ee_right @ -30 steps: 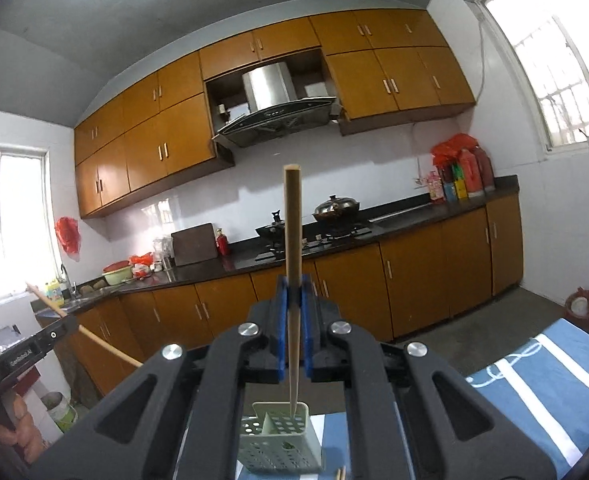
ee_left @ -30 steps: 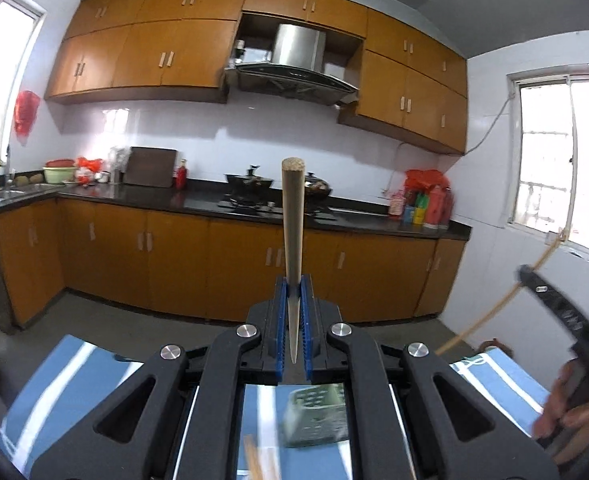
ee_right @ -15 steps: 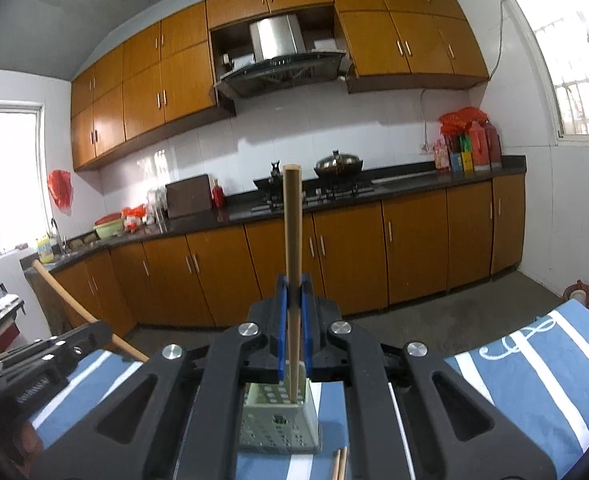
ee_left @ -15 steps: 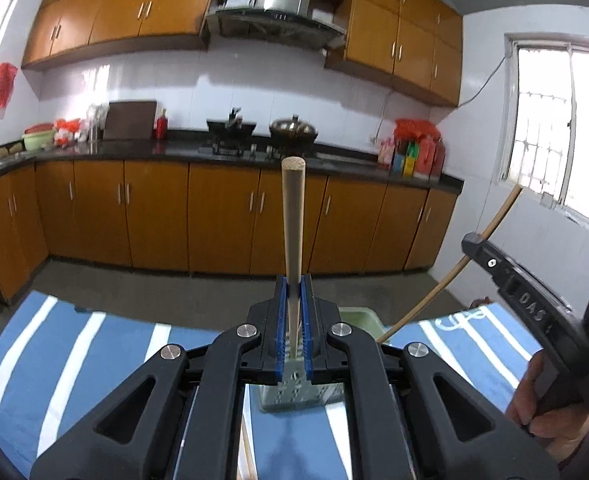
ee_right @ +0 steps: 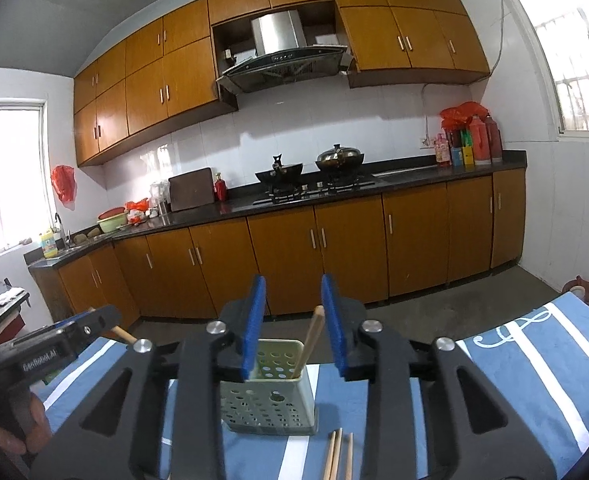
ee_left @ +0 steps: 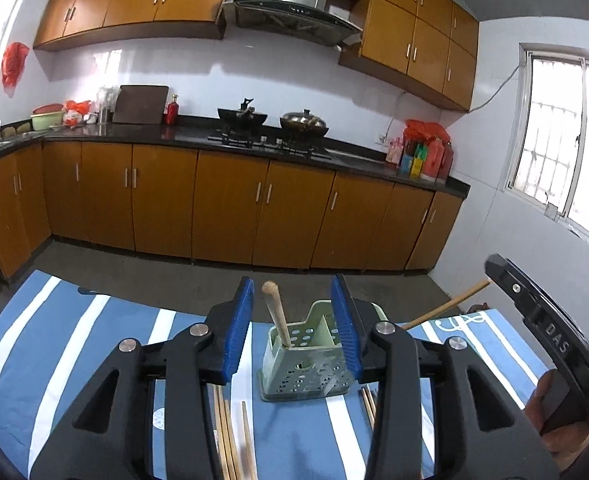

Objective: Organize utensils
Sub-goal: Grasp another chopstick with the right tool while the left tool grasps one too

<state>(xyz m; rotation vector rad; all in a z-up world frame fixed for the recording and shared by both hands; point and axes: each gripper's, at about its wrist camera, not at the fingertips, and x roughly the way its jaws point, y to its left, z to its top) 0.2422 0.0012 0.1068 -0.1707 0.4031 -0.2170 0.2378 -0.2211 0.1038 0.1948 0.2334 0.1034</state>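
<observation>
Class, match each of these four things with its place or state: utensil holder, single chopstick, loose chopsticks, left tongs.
Things:
1. utensil holder
2. single chopstick
3. loose chopsticks
4. left tongs

States:
A. lying flat on the striped cloth
B. open, holding nothing
C. pale green, with round holes
D. leaning inside the holder

Pairs: 1-C, 2-D, 3-A, 4-B

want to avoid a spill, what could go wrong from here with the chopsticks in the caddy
A chopstick leans in the green caddy between the open left tool's fingers; pulling back crookedly could snag it and tip the caddy. The loose chopsticks lie on the cloth by its base; a low tool could scatter them.
</observation>
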